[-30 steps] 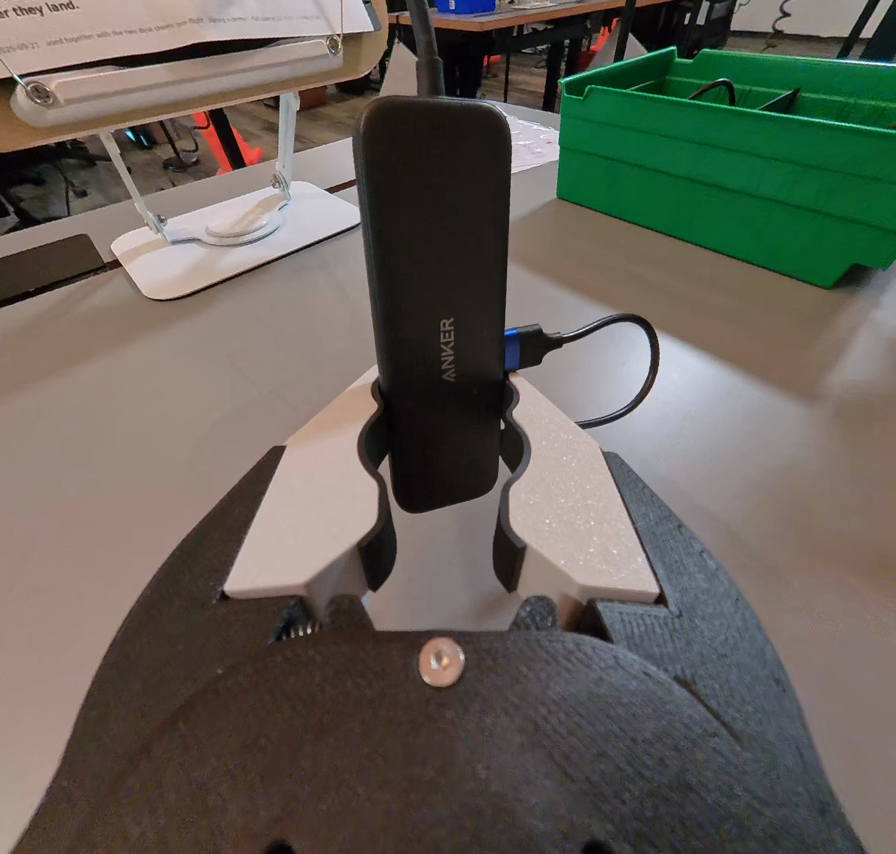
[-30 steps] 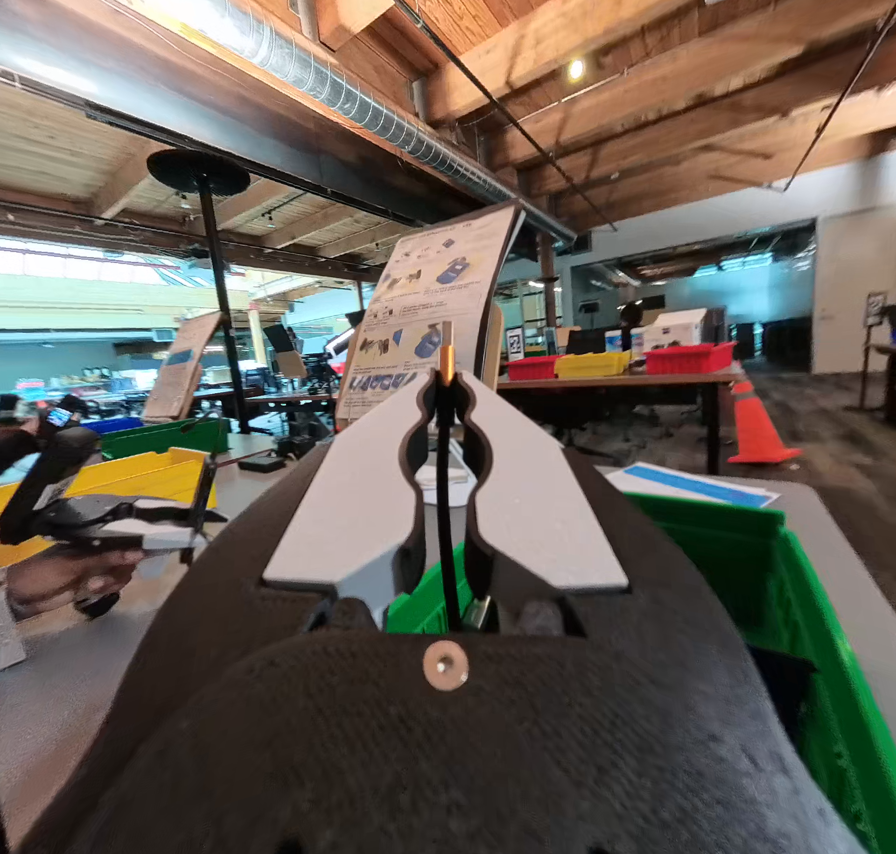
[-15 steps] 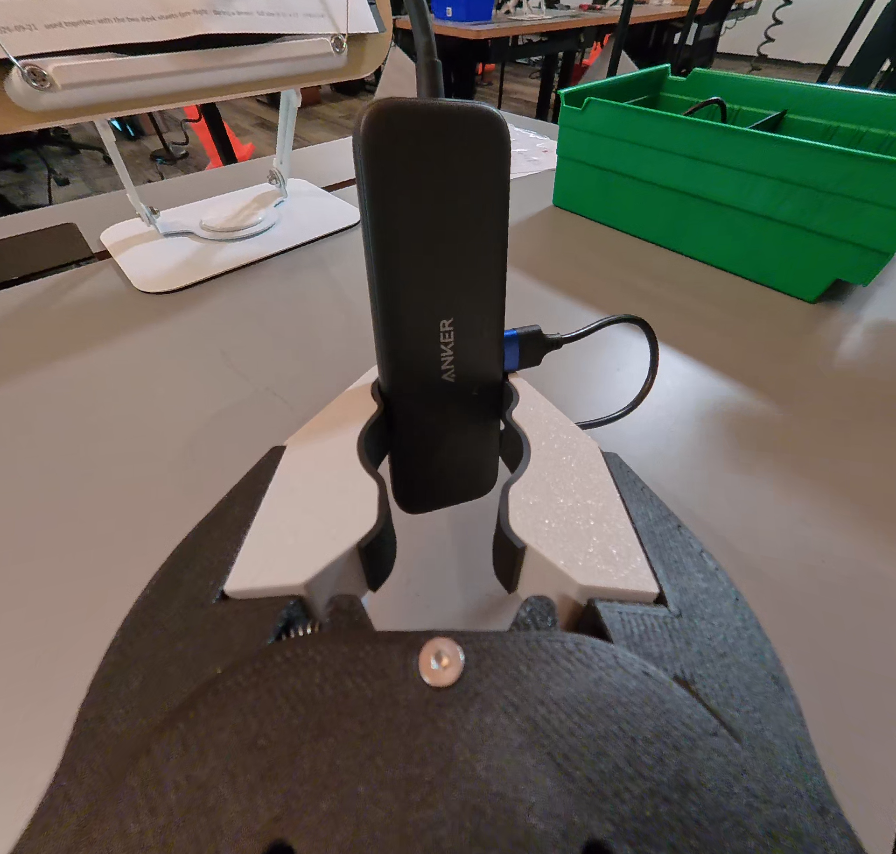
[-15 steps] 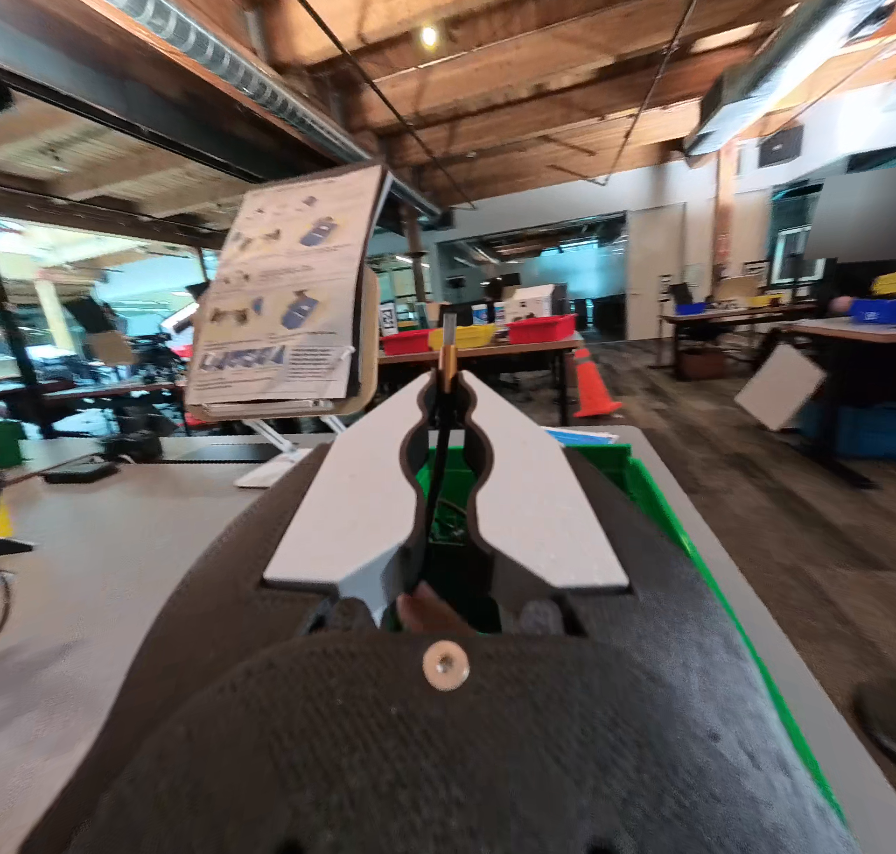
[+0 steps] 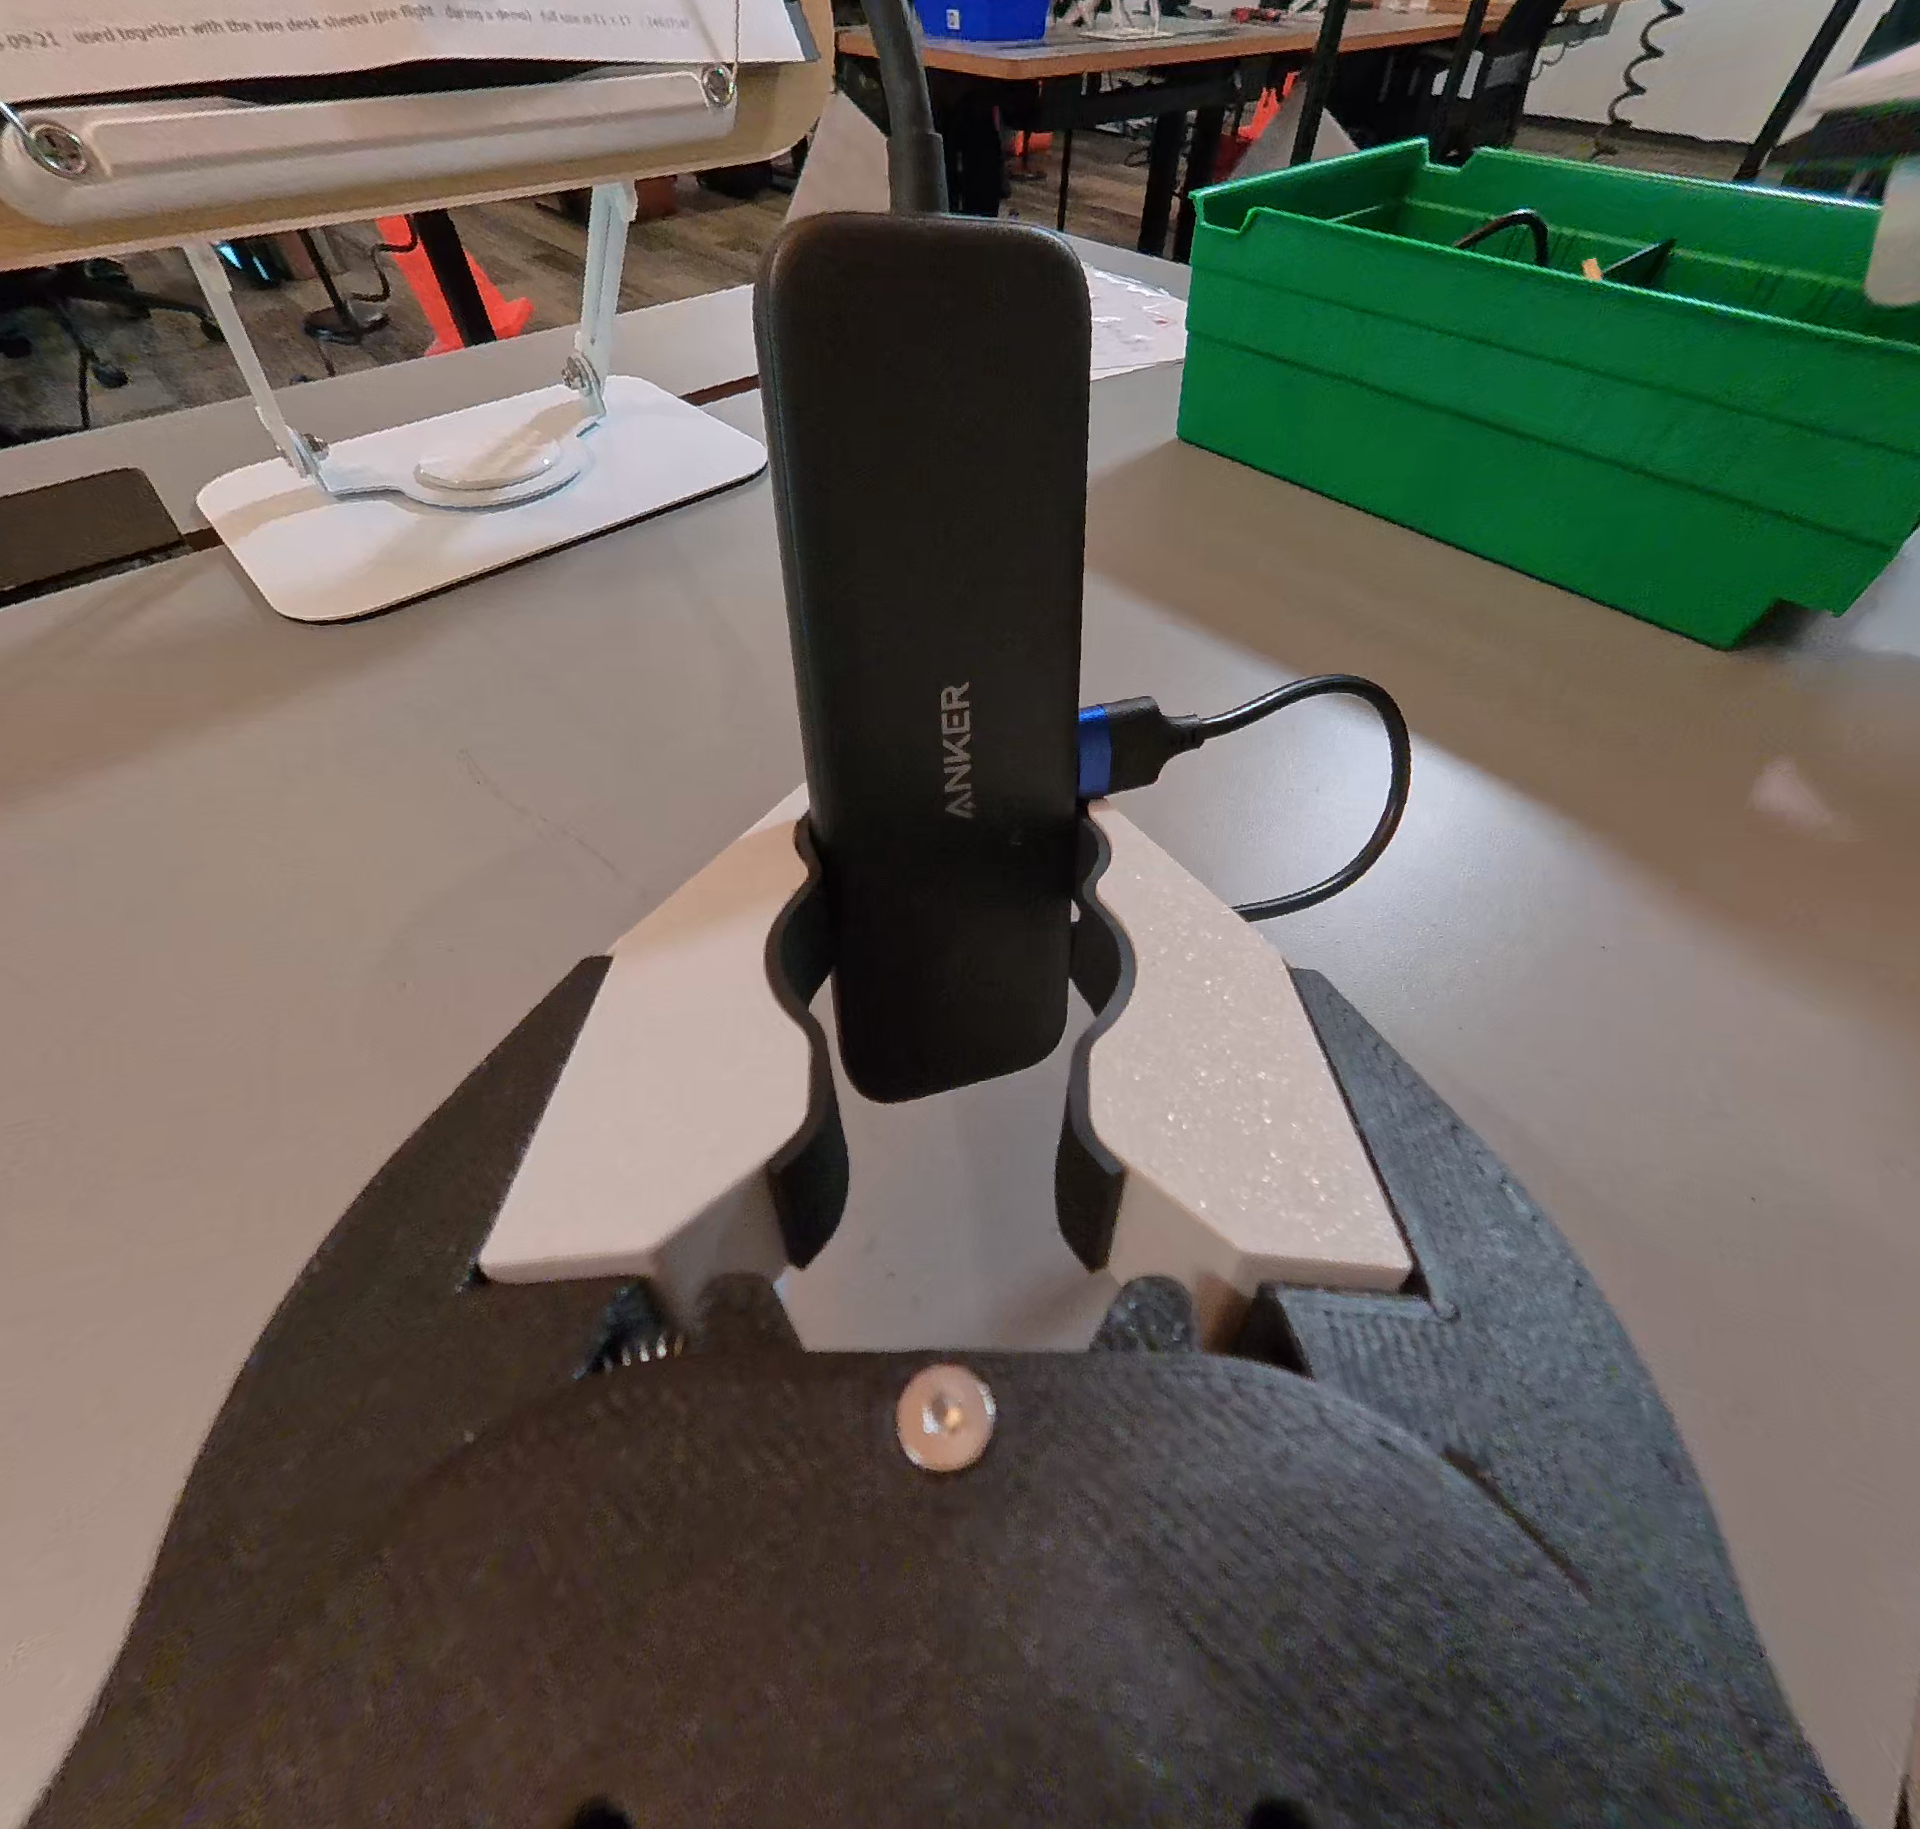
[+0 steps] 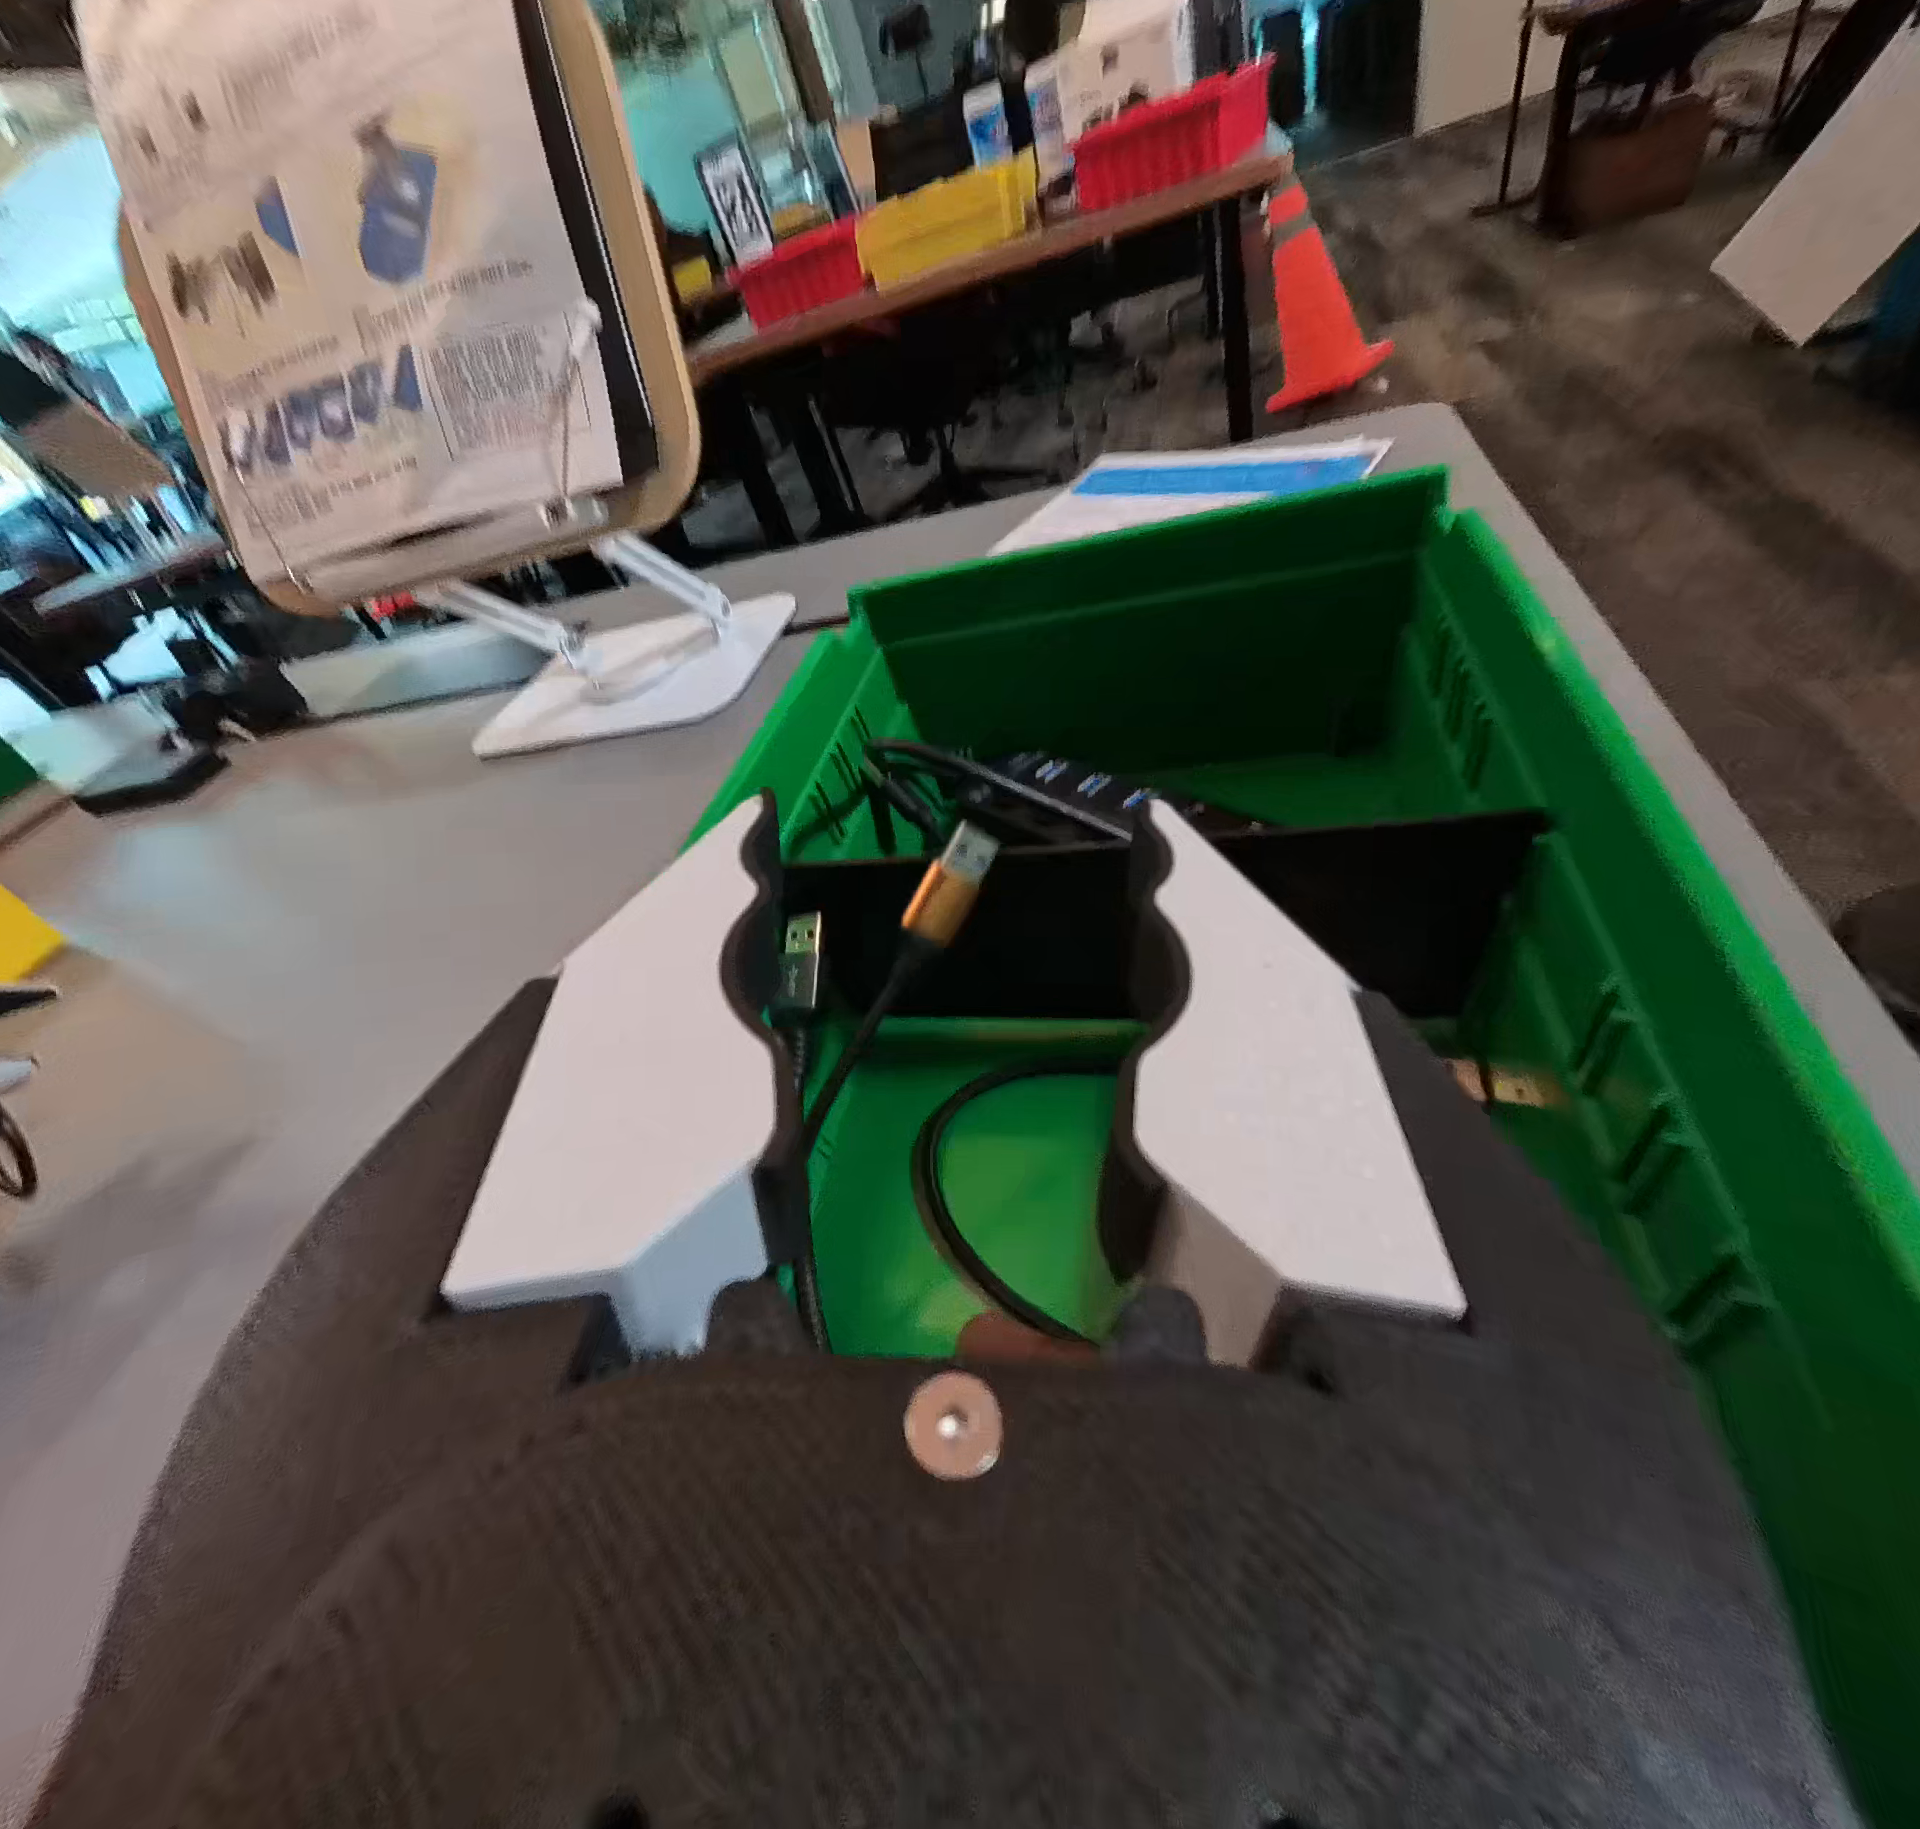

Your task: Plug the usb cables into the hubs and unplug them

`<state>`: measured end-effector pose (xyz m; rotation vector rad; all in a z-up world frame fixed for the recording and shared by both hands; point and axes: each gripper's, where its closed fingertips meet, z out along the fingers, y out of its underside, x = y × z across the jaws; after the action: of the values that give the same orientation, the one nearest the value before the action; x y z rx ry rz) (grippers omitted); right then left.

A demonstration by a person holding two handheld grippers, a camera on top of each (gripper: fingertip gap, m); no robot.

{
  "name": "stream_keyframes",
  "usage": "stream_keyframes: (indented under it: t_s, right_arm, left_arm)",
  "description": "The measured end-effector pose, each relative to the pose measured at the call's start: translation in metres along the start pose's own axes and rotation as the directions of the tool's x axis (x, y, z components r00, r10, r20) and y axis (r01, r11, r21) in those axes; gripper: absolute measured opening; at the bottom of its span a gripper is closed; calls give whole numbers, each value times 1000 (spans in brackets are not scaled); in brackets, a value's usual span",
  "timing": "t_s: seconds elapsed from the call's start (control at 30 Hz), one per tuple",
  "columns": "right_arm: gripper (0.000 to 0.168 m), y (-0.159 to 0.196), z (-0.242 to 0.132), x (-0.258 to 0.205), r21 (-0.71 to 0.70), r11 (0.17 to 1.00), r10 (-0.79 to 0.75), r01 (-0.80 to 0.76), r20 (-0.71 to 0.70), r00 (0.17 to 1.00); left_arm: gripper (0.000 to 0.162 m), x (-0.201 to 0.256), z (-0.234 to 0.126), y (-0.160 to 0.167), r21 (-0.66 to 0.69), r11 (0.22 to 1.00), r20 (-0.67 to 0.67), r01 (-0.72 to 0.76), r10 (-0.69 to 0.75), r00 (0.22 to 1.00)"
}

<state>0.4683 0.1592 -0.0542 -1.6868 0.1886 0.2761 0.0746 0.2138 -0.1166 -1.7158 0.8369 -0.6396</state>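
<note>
My left gripper (image 5: 948,829) is shut on the lower part of a black USB hub (image 5: 925,574), held upright above the grey table (image 5: 364,896). A blue-collared plug (image 5: 1117,749) sits in the hub's right side and its black cable loops down to the right. My right gripper (image 6: 956,829) is open over the green bin (image 6: 1621,1000). An orange-collared USB plug (image 6: 951,886) on a thin black cable lies loose between the open fingers. A grey braided USB plug (image 6: 800,958) sits by the left finger. Another black hub (image 6: 1070,792) lies in the bin's far compartment.
A black divider (image 6: 1382,896) splits the bin. The green bin (image 5: 1538,449) stands right of the held hub. A document stand with a white base (image 5: 468,501) is at the back left; it also shows in the right wrist view (image 6: 644,678). A printed sheet (image 6: 1216,480) lies behind the bin.
My right gripper has tipped down over the green bin and opened, letting go of the orange-collared cable. My left gripper still holds the hub and has barely moved.
</note>
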Motion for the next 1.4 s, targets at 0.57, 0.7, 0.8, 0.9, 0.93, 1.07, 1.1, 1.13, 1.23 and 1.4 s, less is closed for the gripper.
stream_keyframes:
  t_s: [0.57,0.7,0.8,0.9,0.93,1.07,1.1,1.13,1.23,1.4]
  right_arm:
    - [42,32,-14,-281,217,896,-443,388,488,752]
    - [46,105,-2,-313,45,873,-414,485,595,689]
    - [51,139,2,-317,-71,843,-371,533,640,673]
    - [44,146,-1,-320,-114,856,-305,504,676,671]
    - [40,147,-3,-320,-119,859,-291,497,687,666]
    - [19,146,-9,-327,-120,879,-241,462,725,645]
    - [15,143,-10,-327,-111,886,-238,451,726,646]
    - [15,140,-11,-327,-106,892,-233,440,725,648]
    - [6,136,-11,-325,-119,904,-201,410,729,654]
    - [5,127,-10,-324,-174,927,-108,333,725,680]
  left_arm:
    - [41,26,3,1,-12,997,-38,-81,80,996]
    - [41,51,2,-6,17,990,-69,-141,142,987]
    - [41,66,1,-10,37,983,-93,-180,183,979]
    - [42,77,1,-10,46,978,-123,-203,207,970]
    - [42,77,1,-10,49,978,-125,-205,209,970]
    - [42,81,0,-10,53,983,-178,-174,181,967]
    - [42,82,0,-9,54,984,-190,-167,174,966]
    - [42,82,0,-10,57,985,-193,-163,171,966]
    - [42,85,-1,-12,69,985,-205,-158,169,964]
    - [42,85,1,-20,51,998,-207,-42,52,977]
